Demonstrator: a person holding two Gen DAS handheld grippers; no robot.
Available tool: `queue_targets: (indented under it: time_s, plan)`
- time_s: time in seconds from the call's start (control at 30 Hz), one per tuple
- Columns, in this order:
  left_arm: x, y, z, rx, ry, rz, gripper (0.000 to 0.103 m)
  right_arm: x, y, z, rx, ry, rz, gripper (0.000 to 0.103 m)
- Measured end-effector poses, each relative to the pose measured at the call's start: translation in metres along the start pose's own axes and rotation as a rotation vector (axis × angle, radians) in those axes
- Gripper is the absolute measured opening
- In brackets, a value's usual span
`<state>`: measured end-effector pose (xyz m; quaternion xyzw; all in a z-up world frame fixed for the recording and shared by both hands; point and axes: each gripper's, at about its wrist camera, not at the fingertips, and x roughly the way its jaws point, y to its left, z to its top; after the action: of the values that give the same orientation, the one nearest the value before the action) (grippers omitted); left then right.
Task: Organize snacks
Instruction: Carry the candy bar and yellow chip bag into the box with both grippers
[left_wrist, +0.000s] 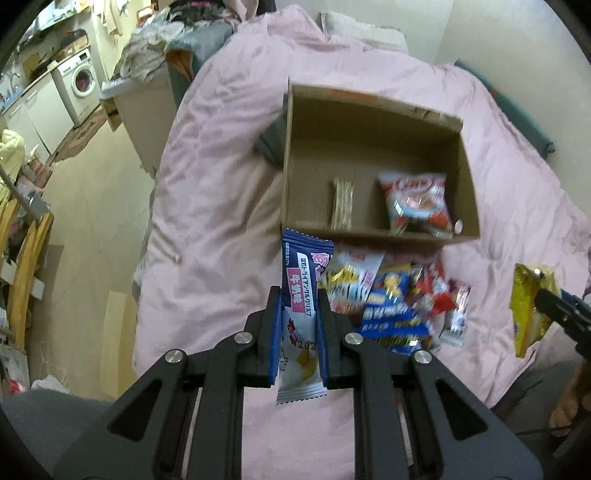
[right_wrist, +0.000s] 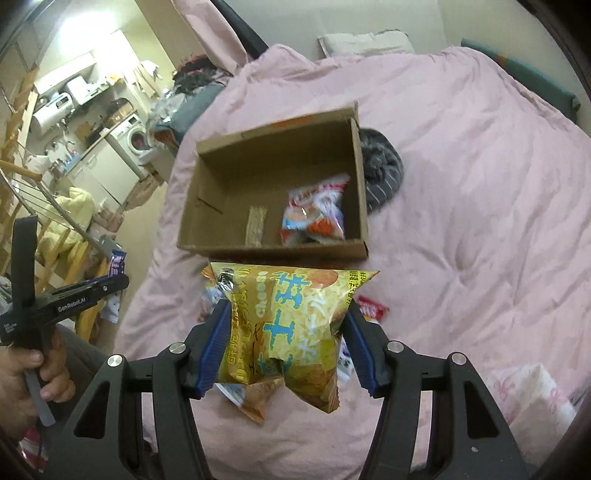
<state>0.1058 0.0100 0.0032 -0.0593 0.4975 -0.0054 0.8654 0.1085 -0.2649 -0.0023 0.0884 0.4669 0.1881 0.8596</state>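
An open cardboard box (left_wrist: 369, 125) (right_wrist: 207, 210) lies on the pink duvet. Inside it are a thin beige cracker pack (left_wrist: 342, 203) (right_wrist: 256, 225) and a red-and-white snack bag (left_wrist: 417, 203) (right_wrist: 317, 214). My left gripper (left_wrist: 297, 295) is shut on a blue-and-white snack bar wrapper (left_wrist: 301, 291), held above the bed just before the box's near wall. My right gripper (right_wrist: 286, 306) is shut on a yellow cheese snack bag (right_wrist: 288, 332), also seen at the right of the left wrist view (left_wrist: 528, 306). A pile of loose snack packets (left_wrist: 395, 295) lies in front of the box.
The pink duvet (left_wrist: 221, 184) covers the bed. A dark striped garment (right_wrist: 380, 173) lies beside the box. A pillow (right_wrist: 365, 42) sits at the head of the bed. The floor, a washing machine (left_wrist: 79, 75) and wooden furniture (left_wrist: 26, 258) are to the left.
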Motion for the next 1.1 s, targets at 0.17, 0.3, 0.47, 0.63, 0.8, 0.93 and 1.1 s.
queue_targets:
  time_s: [0.17, 0.3, 0.47, 0.63, 0.8, 0.93, 1.1]
  plan:
    - [-0.01, -0.002, 0.029, 0.002, -0.054, -0.008, 0.013, 0.006, 0.008, 0.017, -0.013, -0.018, 0.01, 0.062]
    - [-0.008, -0.004, 0.044, 0.006, -0.072, -0.008, 0.013, 0.018, 0.016, 0.034, -0.033, -0.015, 0.012, 0.062]
    - [-0.001, -0.004, 0.064, 0.013, -0.082, -0.006, 0.013, 0.031, 0.027, 0.054, -0.054, -0.027, 0.017, 0.062]
    - [0.011, -0.011, 0.078, 0.025, -0.088, -0.005, 0.013, 0.046, 0.032, 0.075, -0.055, -0.046, 0.025, 0.062]
    - [0.031, -0.017, 0.092, 0.027, -0.081, -0.001, 0.013, 0.065, 0.031, 0.093, -0.041, -0.061, 0.031, 0.062]
    - [0.051, -0.02, 0.104, 0.024, -0.085, 0.023, 0.013, 0.083, 0.025, 0.107, -0.025, -0.077, 0.033, 0.062]
    - [0.082, -0.025, 0.106, 0.05, -0.107, 0.032, 0.013, 0.104, 0.014, 0.099, -0.03, -0.144, 0.054, 0.062]
